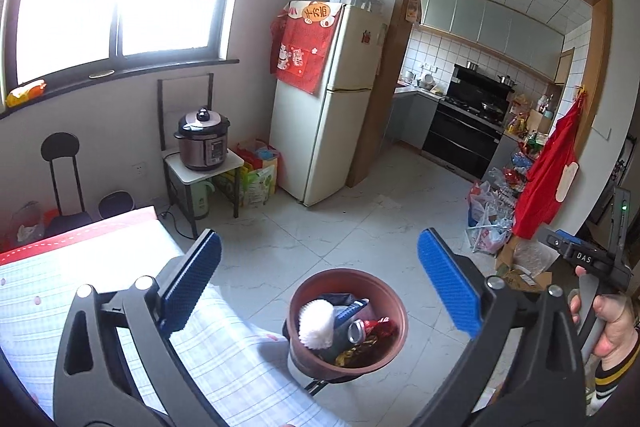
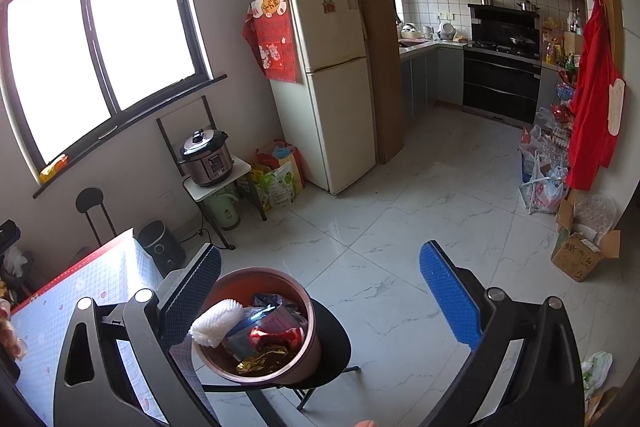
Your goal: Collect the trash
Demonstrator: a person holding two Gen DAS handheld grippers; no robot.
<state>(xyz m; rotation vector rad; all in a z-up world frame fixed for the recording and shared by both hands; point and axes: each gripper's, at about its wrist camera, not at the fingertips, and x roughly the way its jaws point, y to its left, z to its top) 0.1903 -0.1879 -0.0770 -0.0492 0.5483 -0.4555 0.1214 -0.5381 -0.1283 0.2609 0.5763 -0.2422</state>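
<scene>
A brown round bin (image 1: pixel 347 323) stands on a black stool beside the table. Inside lie a white foam net (image 1: pixel 317 323), a drink can (image 1: pixel 356 331), and red and gold wrappers (image 1: pixel 362 345). My left gripper (image 1: pixel 320 287) is open above and behind the bin, blue pads wide apart, nothing between them. In the right wrist view the same bin (image 2: pixel 256 323) sits low left, with the foam net (image 2: pixel 216 323) draped over its rim. My right gripper (image 2: pixel 320 291) is open too, its left pad close to the bin's rim, holding nothing.
A table with a checked cloth (image 1: pixel 100 307) lies at the left. Beyond are a fridge (image 1: pixel 328 103), a pressure cooker (image 1: pixel 203 139) on a small stand, and bags and boxes (image 2: pixel 576 251) along the right wall. A hand (image 1: pixel 612 323) holds the other gripper at right.
</scene>
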